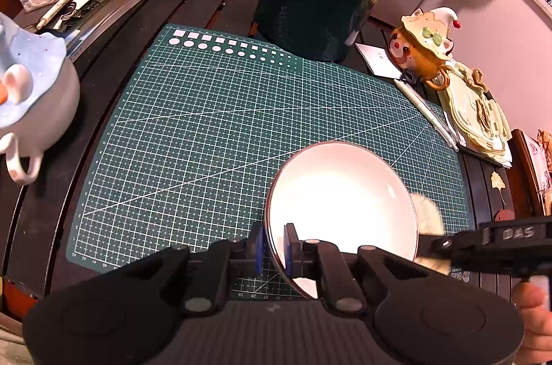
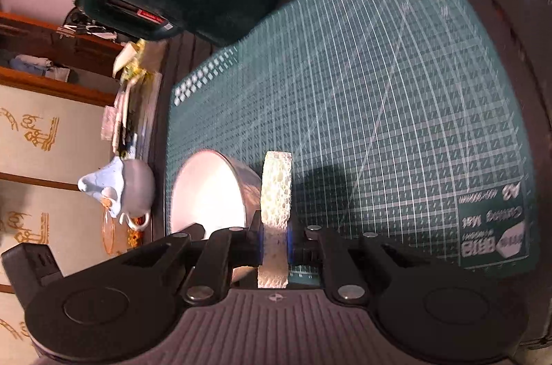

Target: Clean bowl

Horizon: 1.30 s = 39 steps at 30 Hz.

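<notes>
Bowl (image 1: 341, 192) rim pinched by left gripper (image 1: 276, 247), tilted over cutting mat (image 1: 193, 109). Right gripper (image 2: 274, 244) clamps sponge (image 2: 276, 189) beside the outer wall; wipe with light pressure, hold rim firmly.

The bowl (image 1: 341, 203) stands tilted on the cutting mat (image 1: 207, 123), its rim between the left gripper's (image 1: 274, 247) fingers; the sponge (image 2: 275, 192) in the right gripper (image 2: 274, 244) sits just beside its outer wall.
</notes>
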Available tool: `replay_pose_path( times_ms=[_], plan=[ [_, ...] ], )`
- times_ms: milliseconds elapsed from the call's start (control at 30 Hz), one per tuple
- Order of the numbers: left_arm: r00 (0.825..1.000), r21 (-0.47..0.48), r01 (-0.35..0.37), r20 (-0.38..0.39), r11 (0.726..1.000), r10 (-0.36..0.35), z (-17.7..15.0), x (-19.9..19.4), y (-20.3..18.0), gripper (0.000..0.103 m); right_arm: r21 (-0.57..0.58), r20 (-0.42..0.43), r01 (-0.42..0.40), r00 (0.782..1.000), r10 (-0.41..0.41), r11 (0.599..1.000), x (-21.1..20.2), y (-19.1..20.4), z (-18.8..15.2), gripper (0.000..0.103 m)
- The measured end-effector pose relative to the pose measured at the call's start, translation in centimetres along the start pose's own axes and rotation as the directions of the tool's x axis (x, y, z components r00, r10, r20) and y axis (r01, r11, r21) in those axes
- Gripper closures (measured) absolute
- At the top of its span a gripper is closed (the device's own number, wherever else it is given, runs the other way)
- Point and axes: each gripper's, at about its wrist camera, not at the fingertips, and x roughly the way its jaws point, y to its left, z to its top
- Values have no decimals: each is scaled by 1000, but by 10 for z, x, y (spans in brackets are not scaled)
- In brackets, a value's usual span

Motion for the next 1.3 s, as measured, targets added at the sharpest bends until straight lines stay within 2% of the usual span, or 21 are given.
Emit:
replay_pose_path(
  times_ms=[100, 400, 567, 733, 800, 900, 933, 1033, 1133, 1300],
  plan=[
    [1000, -2, 2, 0, 1000, -2, 0, 0, 1, 93, 23, -28, 1, 1000, 0, 1000, 8, -4, 0, 92],
    [1000, -6, 5, -2, 1000, -5, 0, 1, 1, 93, -63, 106, -28, 994, 35, 998, -38, 18, -4, 92],
    [1000, -15, 6, -2, 1000, -6, 1, 1, 0, 93, -54, 80, 7, 997, -3, 999, -23, 15, -1, 92],
    [1000, -29, 15, -5, 999, -15, 1, 1, 2, 93, -3, -5, 17, 1000, -17, 1000, 0, 1, 1, 92],
    [1000, -46, 26, -11, 999, -26, 2, 0, 5, 93, -6, 8, 12, 1000, -12, 1000, -5, 3, 0, 92],
    [999, -81, 46, -22, 996, -48, 5, -1, 10, 93, -44, 69, 4, 998, -1, 999, -24, 13, -1, 92],
    [998, -92, 52, -25, 994, -55, 5, -1, 12, 93, -52, 78, 4, 997, 0, 999, -26, 14, -2, 92],
    [995, -134, 84, -38, 987, -90, 7, -5, 16, 82, -60, 86, 9, 996, -3, 998, -27, 16, -2, 92],
    [992, -157, 84, -80, 984, -97, 3, -5, 12, 75, -59, 82, 13, 997, -8, 998, -24, 15, -2, 92],
    [982, -186, 92, -146, 978, -120, -8, 6, 3, 75, -64, 84, 17, 996, -12, 998, -22, 16, -1, 92]
  ],
)
